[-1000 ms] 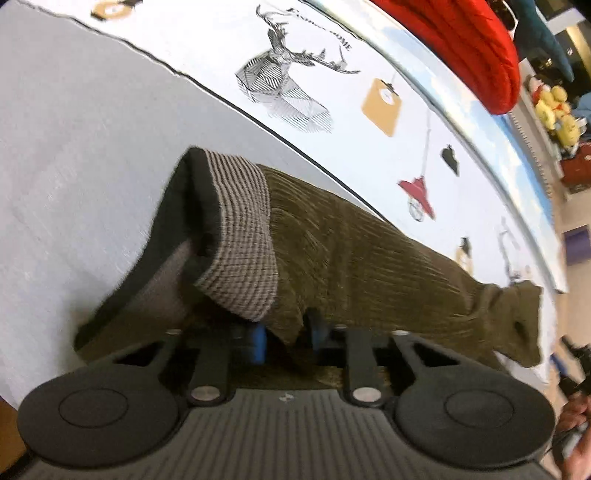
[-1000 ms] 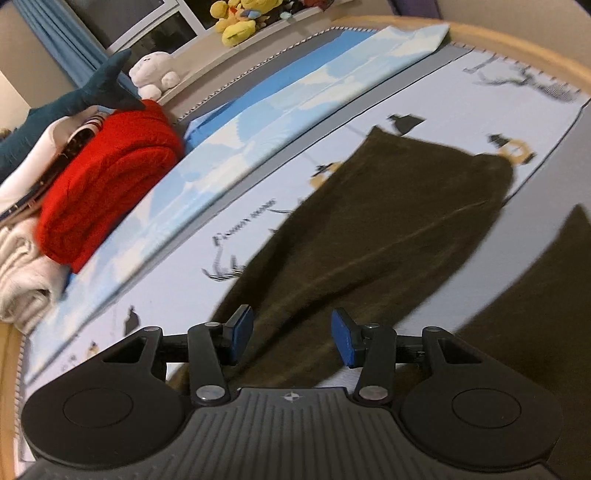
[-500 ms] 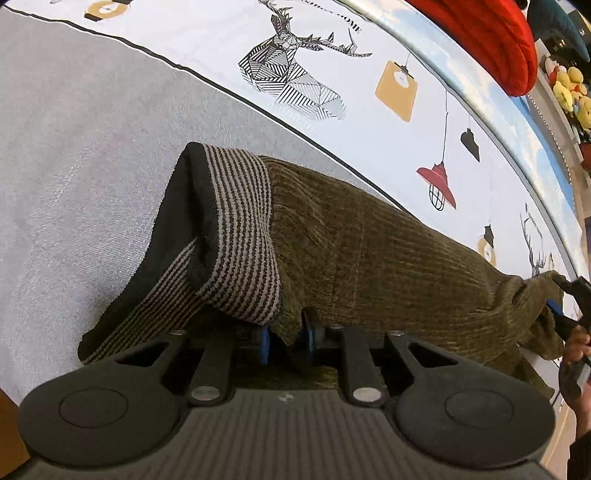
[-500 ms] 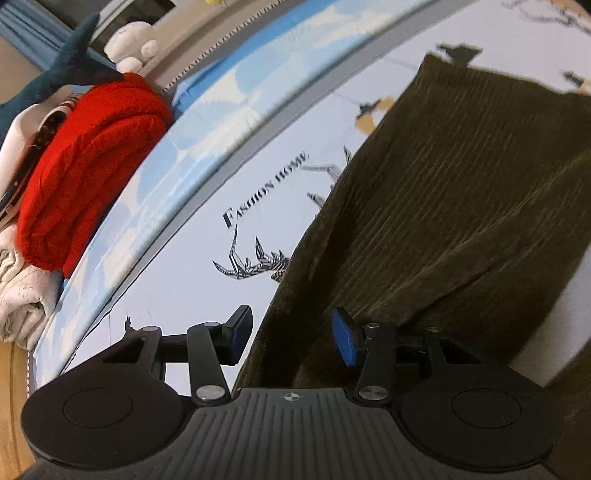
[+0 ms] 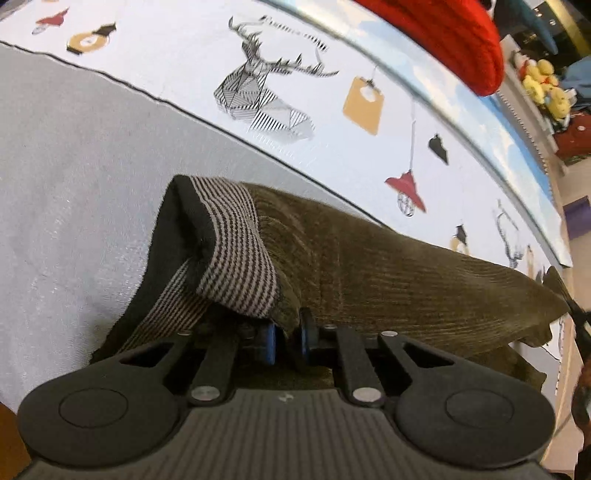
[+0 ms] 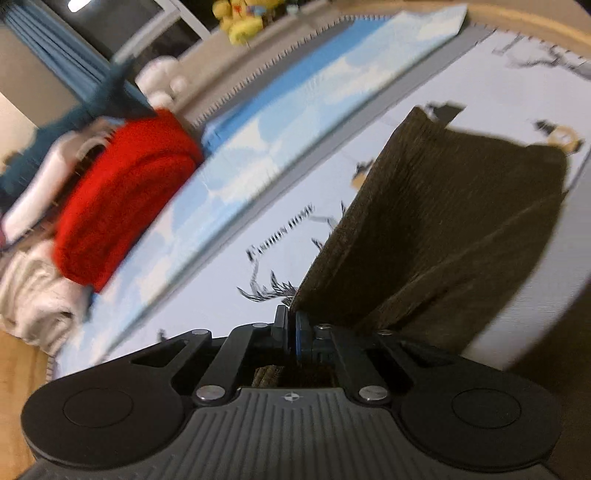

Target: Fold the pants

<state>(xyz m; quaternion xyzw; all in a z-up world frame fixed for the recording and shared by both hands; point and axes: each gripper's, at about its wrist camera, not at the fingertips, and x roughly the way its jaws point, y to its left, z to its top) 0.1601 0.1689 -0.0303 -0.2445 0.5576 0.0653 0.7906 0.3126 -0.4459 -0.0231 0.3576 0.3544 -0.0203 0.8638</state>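
Note:
Olive-brown corduroy pants (image 5: 388,273) lie on a printed bed sheet (image 5: 184,55). Their striped inner waistband (image 5: 236,254) is folded outward at the left. My left gripper (image 5: 284,338) is shut on the pants' edge just right of the waistband. In the right wrist view the pants (image 6: 443,229) stretch away and are lifted off the sheet. My right gripper (image 6: 291,328) is shut on their near left edge. The right hand and its gripper show faintly at the far right edge of the left wrist view.
A red knit bundle (image 6: 122,192) and white folded cloth (image 6: 33,295) lie at the sheet's far side, with a blue cloud-print strip (image 6: 280,122) beside them. Plush toys (image 6: 243,18) sit on a ledge behind. The grey sheet part (image 5: 74,166) lies left of the pants.
My right gripper has closed on the pants' edge and lifted it. My left gripper has stayed shut on the pants while the fabric has pulled taut between the two.

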